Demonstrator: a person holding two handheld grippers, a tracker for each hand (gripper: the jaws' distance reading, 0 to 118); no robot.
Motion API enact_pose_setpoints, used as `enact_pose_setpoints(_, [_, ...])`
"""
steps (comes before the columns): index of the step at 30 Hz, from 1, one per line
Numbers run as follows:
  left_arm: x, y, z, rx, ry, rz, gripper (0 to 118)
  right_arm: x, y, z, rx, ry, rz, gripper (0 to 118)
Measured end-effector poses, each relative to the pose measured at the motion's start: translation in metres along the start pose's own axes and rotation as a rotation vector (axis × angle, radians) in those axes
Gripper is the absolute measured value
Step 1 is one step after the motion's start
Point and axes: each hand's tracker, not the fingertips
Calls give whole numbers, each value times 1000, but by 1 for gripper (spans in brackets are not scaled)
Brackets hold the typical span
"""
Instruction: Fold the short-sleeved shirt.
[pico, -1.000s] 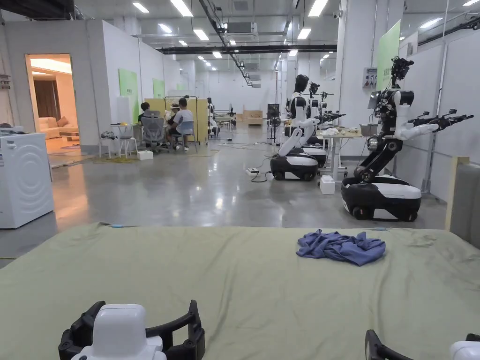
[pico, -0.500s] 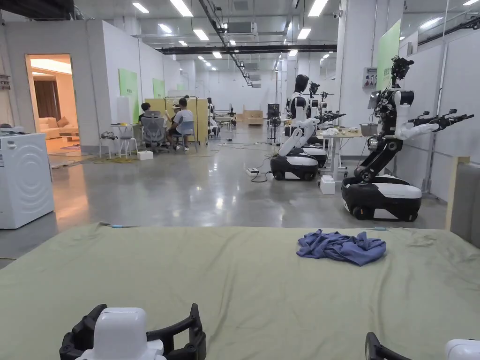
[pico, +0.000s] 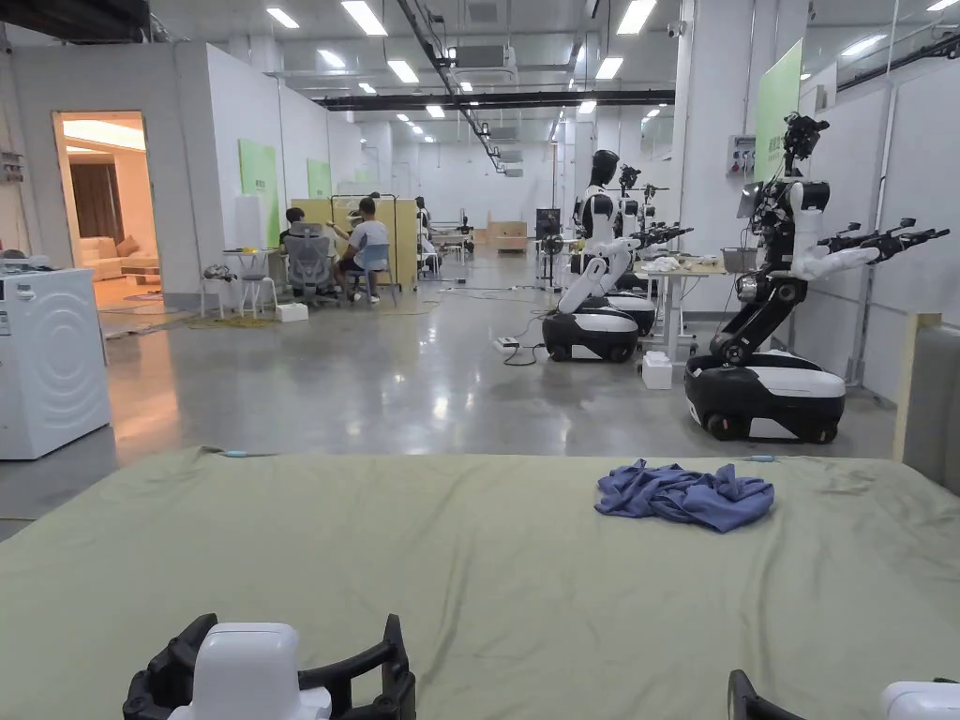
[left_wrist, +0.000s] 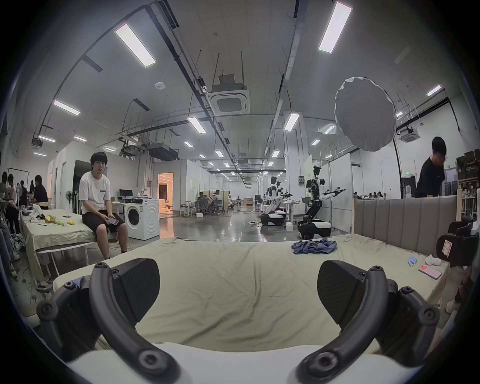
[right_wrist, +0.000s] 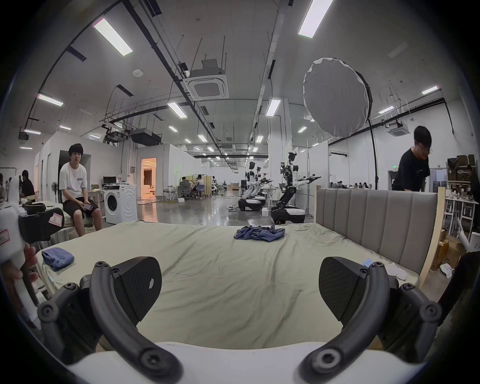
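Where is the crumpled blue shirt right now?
In the head view, the blue shirt lies crumpled on the green sheet, right of centre, near the bed's far edge.

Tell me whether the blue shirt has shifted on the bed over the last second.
No. The shirt lies crumpled at the same spot on the green sheet, just in front of the far edge; the slight drift in the head view is the camera's, since the washing machine drifts too.

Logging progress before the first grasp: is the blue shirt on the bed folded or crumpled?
Crumpled. The blue shirt lies as an uneven, wrinkled heap on the green sheet, with no flat folded edges.
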Motion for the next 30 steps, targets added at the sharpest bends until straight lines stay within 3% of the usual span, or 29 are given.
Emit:
enact_pose_setpoints(24, [0, 3, 2, 1, -5, 15, 118, 1, 3, -1, -10, 34, 7, 118])
enact_pose_setpoints(30, [0, 4, 1, 4, -9, 12, 118, 5, 6, -2, -40, 58, -33, 118])
